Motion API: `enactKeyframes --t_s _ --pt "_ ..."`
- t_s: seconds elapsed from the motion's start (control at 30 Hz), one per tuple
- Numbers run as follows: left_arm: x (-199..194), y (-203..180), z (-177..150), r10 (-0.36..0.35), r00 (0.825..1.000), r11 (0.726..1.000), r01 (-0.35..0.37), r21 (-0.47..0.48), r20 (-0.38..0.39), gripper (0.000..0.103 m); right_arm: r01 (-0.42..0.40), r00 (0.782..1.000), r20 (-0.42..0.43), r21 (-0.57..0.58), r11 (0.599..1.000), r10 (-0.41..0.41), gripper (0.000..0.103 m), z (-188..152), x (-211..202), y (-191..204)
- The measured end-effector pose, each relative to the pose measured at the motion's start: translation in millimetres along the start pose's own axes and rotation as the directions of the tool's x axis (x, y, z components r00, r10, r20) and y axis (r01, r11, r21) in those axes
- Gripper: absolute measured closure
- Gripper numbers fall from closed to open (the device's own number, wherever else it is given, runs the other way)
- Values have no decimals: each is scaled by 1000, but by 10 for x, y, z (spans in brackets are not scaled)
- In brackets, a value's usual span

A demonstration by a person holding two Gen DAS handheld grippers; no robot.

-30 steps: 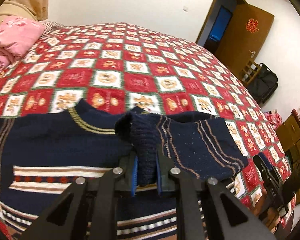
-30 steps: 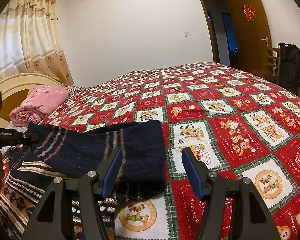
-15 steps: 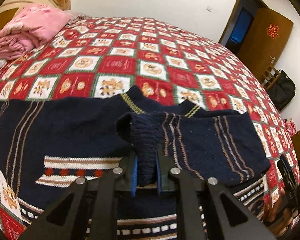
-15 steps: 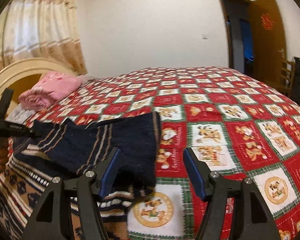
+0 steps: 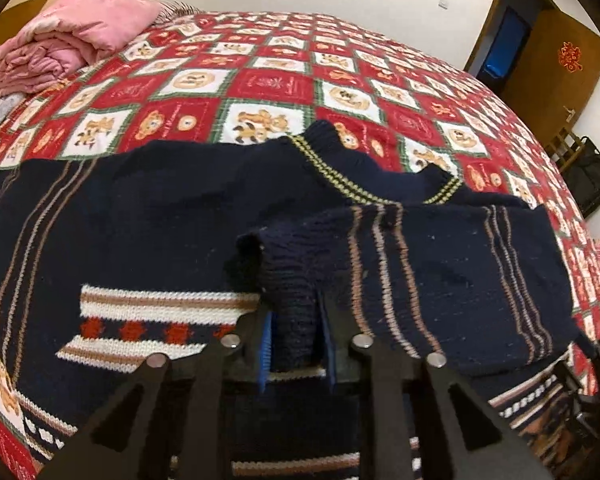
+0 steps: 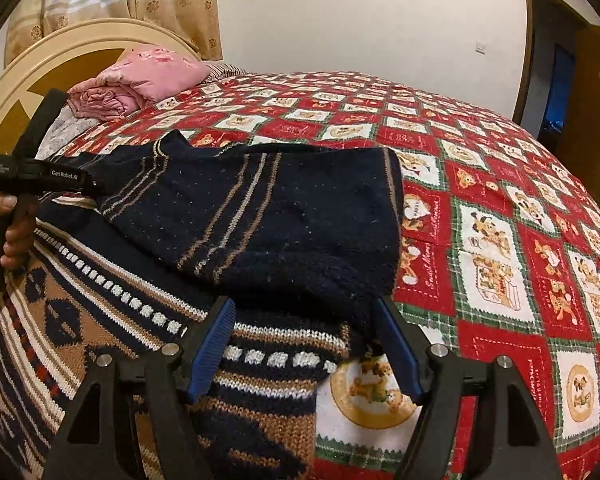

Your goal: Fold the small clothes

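Sweater: your navy knitted sweater (image 5: 148, 216) lies flat on the bed, collar toward the far side, patterned hem toward you.
Sleeve: the right-hand sleeve (image 5: 440, 280) is folded across the sweater's chest, its striped length lying over the body.
Cuff: the ribbed cuff (image 5: 288, 304) of that sleeve sits between the jaws of your left hand-held gripper (image 5: 296, 348).
Left hand-held gripper: its jaws are narrow and opening; the cuff is between the blue pads, and I cannot tell whether they press on it or have just let go.
Right hand-held gripper: your right hand-held gripper (image 6: 304, 344) stands wide, its jaws apart above the sweater's hem with nothing held; the folded sleeve's edge lies just beyond the tips.
Your left hand: seen from the right wrist view, your hand (image 6: 14, 224) grips the handle at the left edge.
Bed: the red and white checked bedspread (image 6: 500, 220) covers it.
Pink quilt: a folded pink quilt (image 6: 140, 80) rests by the headboard (image 6: 60, 52), well apart from the sweater.
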State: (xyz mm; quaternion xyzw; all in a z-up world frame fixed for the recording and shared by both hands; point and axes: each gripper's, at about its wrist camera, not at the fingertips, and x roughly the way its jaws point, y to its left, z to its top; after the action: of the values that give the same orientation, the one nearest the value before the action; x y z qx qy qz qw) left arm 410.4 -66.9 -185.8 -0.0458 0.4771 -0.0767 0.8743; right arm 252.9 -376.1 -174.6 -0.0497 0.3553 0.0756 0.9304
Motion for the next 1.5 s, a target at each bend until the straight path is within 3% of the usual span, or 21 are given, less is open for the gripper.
enactKeyframes --t_s 0.03,0.17,0.2,0.23,0.37,0.5,0.6,0.7,0.83,0.93,1.07,1.1,1.5 --pt "-24 -6 -11 24 1000 1000 -24 13 10 66 12 1000 24 5 1000 -12 31 5 -62 -5" --pt "-172 42 -66 87 995 994 -90 65 47 59 16 990 140 -7 1000 -15 31 91 -289 70" --pt "-208 92 -79 102 993 992 -106 70 60 50 14 988 151 -20 1000 -11 31 110 -309 122" --pt "-224 136 -80 113 991 991 -118 69 70 43 19 989 148 -31 999 -14 31 124 -299 167" --pt "-180 326 -96 218 974 971 -223 84 62 42 29 998 57 -52 998 -26 31 174 -26 273" --pt "-191 365 -146 179 983 981 -181 68 40 42 22 992 -125 5 1000 -21 31 172 287 153" --pt "-248 299 -188 155 987 984 -159 80 51 42 66 990 -121 -36 997 -70 31 178 172 228" --pt "-319 220 -272 154 986 981 -160 110 63 41 50 996 -67 -24 998 -51 31 283 -9 348" --pt "-329 153 -366 118 991 983 -124 134 59 31 81 997 -18 -4 997 -81 31 544 13 553" --pt "-308 136 -404 122 990 984 -129 124 68 31 112 991 -78 54 992 -107 31 606 278 524" --pt "-283 155 -481 140 988 984 -147 102 70 26 196 962 -211 89 977 -173 31 363 590 402" --pt "-281 167 -500 136 988 985 -142 99 68 26 189 970 -175 85 978 -172 31 314 540 404" --pt "-368 311 -590 92 992 993 -98 65 85 26 240 957 -183 68 968 -224 31 222 443 436"
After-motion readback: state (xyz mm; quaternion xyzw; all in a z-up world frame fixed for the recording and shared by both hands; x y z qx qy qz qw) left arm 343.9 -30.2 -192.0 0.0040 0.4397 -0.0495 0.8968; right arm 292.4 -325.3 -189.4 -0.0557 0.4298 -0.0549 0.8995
